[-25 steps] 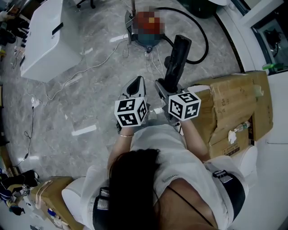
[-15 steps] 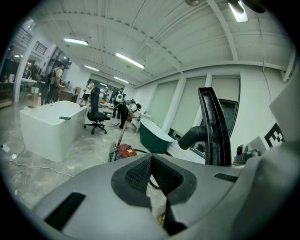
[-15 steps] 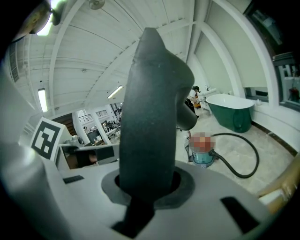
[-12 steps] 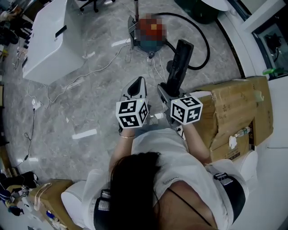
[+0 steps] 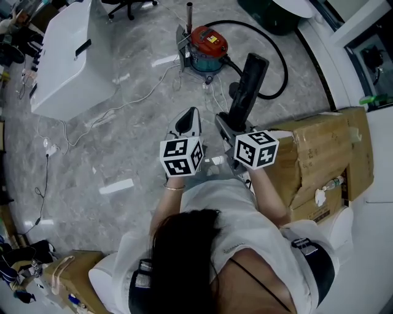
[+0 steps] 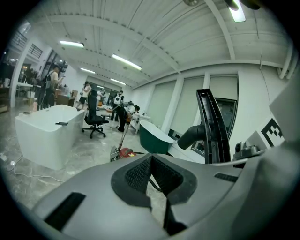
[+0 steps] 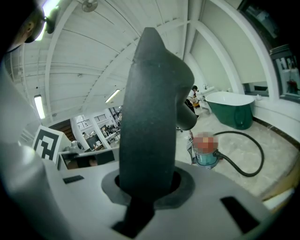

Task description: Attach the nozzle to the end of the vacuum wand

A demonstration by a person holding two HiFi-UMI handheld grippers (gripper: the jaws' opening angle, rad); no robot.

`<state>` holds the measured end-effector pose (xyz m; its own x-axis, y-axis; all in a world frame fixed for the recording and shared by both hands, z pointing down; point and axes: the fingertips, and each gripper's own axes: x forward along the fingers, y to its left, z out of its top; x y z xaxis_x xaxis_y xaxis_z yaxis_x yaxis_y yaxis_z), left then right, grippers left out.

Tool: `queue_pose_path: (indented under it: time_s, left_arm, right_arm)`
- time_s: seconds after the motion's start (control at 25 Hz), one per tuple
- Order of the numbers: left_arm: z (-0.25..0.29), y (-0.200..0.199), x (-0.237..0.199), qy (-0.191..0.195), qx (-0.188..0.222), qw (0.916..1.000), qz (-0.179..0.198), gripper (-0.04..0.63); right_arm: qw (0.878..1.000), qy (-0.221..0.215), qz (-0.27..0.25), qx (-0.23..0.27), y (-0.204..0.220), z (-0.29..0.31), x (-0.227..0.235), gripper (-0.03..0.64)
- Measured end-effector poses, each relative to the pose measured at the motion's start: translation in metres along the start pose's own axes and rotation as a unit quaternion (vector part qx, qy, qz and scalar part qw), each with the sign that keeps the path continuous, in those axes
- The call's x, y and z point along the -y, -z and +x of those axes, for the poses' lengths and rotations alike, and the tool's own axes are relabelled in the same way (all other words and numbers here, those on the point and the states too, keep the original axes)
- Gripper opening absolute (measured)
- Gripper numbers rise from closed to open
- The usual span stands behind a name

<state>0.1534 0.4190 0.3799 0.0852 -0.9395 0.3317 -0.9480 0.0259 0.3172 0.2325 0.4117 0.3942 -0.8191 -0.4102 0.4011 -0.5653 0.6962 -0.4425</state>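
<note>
— One thing matters first: where is the nozzle [image 5: 247,83] kept?
— It is clamped by its black body in the right gripper [image 5: 222,118], raised over the floor [image 5: 123,122] and pointed toward the vacuum cleaner [image 5: 207,44]. Its bent neck is seen sticking out to one side in the right gripper view.
— And the left gripper [image 5: 193,113]?
— Its jaws are pressed together with nothing between them. It is held just beside the right one.
— Where is the wand to be found?
— A thin upright tube [image 5: 189,11] is seen beside the vacuum cleaner, well apart from the nozzle. It is taken to be the wand, though that cannot be confirmed. No joint has been made yet.
— How should the step be done well?
— The nozzle would best be carried across with the clamp firm, so that it is not twisted in the pads. The tube should be steadied by the free left gripper, the neck lined up along the tube, and the two pushed straight together. The hose [image 5: 277,58] and the white cable [image 5: 144,89] on the floor should be avoided, and the cardboard box [image 5: 319,147] at the right cleared.
</note>
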Motion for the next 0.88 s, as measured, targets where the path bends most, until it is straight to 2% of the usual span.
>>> queue_pose_path:
  time_s: [0.88]
  left_arm:
    - [0.094,-0.051,-0.086,0.011,-0.034,0.9993,0.011,0.003]
  right_arm:
    - [0.999,0.021,0.026,-0.013,-0.058,0.122,0.021,0.063]
